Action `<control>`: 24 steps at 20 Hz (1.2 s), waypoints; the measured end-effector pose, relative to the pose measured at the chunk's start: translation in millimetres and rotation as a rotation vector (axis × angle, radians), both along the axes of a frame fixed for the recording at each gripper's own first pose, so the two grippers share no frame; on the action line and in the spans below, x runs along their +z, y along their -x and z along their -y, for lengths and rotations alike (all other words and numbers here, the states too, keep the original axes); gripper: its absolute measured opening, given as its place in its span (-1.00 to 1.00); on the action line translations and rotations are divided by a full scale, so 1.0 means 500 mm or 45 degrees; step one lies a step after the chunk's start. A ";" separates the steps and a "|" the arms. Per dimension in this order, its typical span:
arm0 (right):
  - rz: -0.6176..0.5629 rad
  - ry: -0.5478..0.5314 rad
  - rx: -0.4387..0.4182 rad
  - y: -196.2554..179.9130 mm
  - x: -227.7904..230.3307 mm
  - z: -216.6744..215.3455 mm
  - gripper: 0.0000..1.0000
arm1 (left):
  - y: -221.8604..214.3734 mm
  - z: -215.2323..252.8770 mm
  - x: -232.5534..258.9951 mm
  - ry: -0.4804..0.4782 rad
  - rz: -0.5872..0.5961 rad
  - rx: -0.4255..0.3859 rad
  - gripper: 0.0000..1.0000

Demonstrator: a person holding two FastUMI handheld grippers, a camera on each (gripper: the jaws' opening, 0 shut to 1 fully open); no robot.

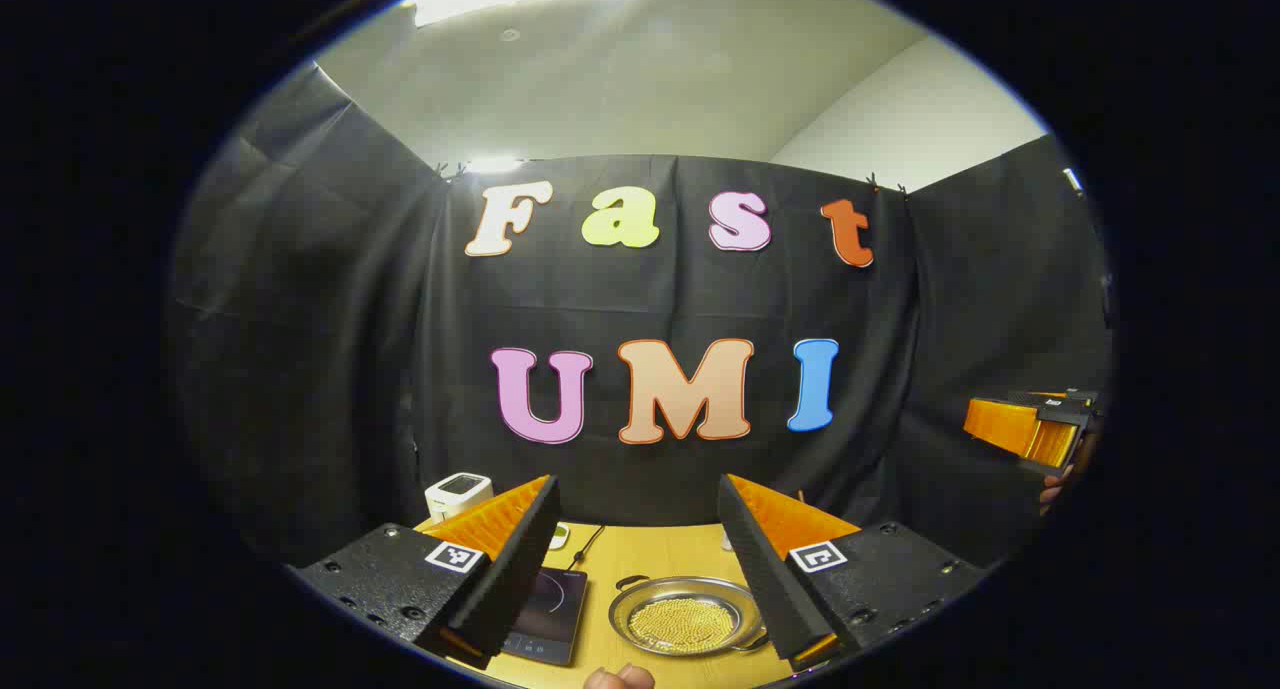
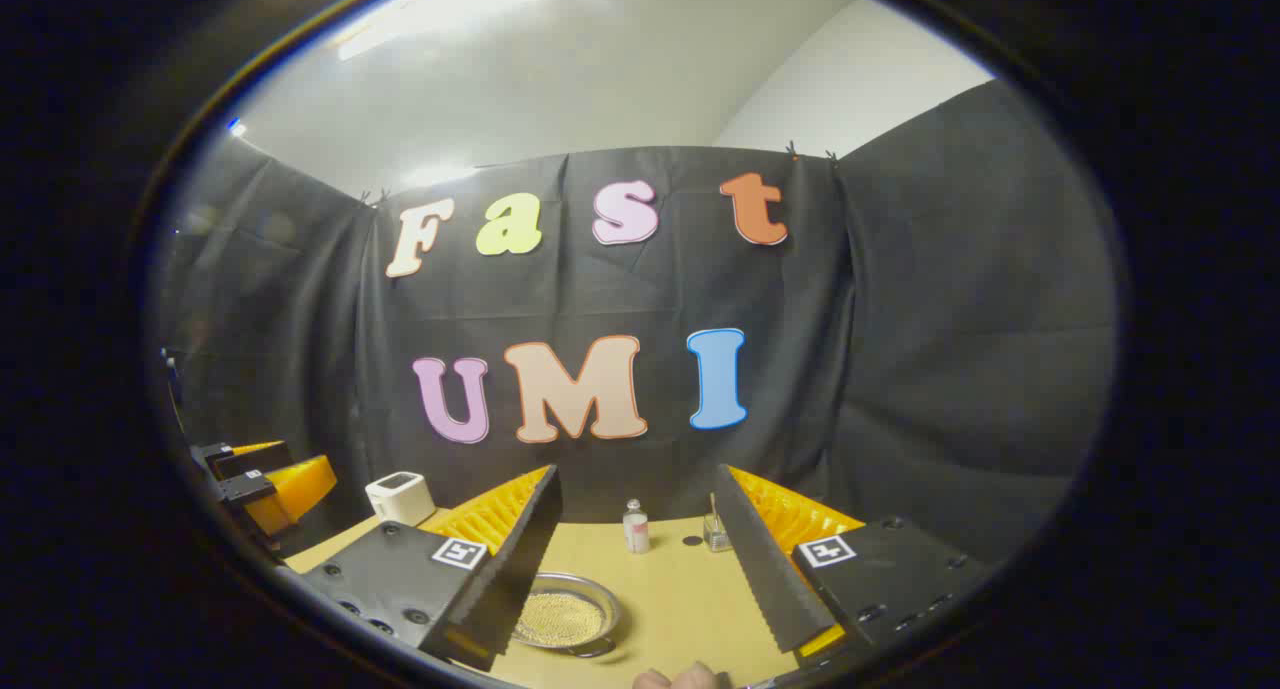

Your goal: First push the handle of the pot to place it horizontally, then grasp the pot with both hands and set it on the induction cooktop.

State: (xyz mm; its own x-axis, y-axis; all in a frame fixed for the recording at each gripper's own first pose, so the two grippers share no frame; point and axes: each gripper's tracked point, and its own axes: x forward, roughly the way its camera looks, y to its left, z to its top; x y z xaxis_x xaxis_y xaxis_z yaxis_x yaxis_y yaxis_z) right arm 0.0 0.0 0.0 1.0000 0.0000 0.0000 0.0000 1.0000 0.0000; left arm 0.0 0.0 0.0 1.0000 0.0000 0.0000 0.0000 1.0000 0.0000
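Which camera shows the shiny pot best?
The left gripper view: the pot sits whole between the open jaws, both handles and its golden filling visible. The right gripper view catches it partly behind that gripper's finger.

Wooden table [image 1: 600, 609] with pot [image 1: 686, 616], induction cooktop [image 1: 550, 609], white device [image 1: 458, 493], small bottle [image 2: 635, 527], glass [image 2: 716, 535].

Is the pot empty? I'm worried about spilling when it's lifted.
Not empty: the pot sits upright on the table, its bowl filled with small golden beads across the bottom.
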 end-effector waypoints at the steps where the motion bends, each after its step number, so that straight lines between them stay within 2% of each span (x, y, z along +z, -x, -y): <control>1: 0.001 0.005 -0.001 0.000 0.002 -0.001 0.89 | 0.000 0.002 -0.001 0.000 -0.001 -0.004 0.84; 2: 0.001 0.010 -0.002 0.001 0.001 0.001 0.89 | -0.001 0.002 0.001 0.000 0.000 -0.006 0.91; 4: -0.003 0.009 0.001 0.005 -0.001 0.000 0.89 | 0.002 -0.001 0.000 -0.003 -0.002 -0.007 0.84; 5: -0.003 0.009 0.002 0.005 0.000 0.001 0.89 | 0.003 -0.001 -0.001 -0.003 -0.004 -0.006 0.91; 12: -0.010 0.015 0.008 0.006 -0.001 0.000 0.93 | 0.005 -0.011 0.000 -0.004 -0.003 -0.002 0.91; 13: -0.012 0.016 0.010 0.005 -0.003 0.001 0.89 | 0.006 -0.013 -0.004 -0.004 -0.004 -0.001 0.91; 14: -0.013 0.017 0.012 0.005 -0.002 -0.001 0.89 | 0.005 -0.015 -0.004 -0.005 -0.007 -0.001 0.84; 15: -0.012 0.017 0.013 0.005 -0.002 -0.001 0.89 | 0.004 -0.017 -0.006 -0.006 -0.010 0.000 0.91; 16: -0.010 0.019 0.014 0.005 0.000 -0.003 0.93 | 0.004 -0.019 -0.007 -0.006 -0.011 0.001 0.91; 19: -0.014 0.025 0.017 0.000 -0.006 -0.012 0.89 | 0.002 -0.026 -0.005 -0.005 -0.002 0.002 0.91; 20: -0.016 0.024 0.016 -0.004 -0.007 -0.018 0.89 | 0.002 -0.030 -0.005 -0.009 -0.003 0.000 0.84; 21: -0.018 0.024 0.016 -0.009 -0.011 -0.023 0.89 | 0.000 -0.035 -0.005 -0.013 0.000 -0.001 0.91; 24: -0.016 0.033 0.016 -0.011 -0.013 -0.034 0.89 | -0.002 -0.052 -0.004 -0.012 0.004 0.004 0.91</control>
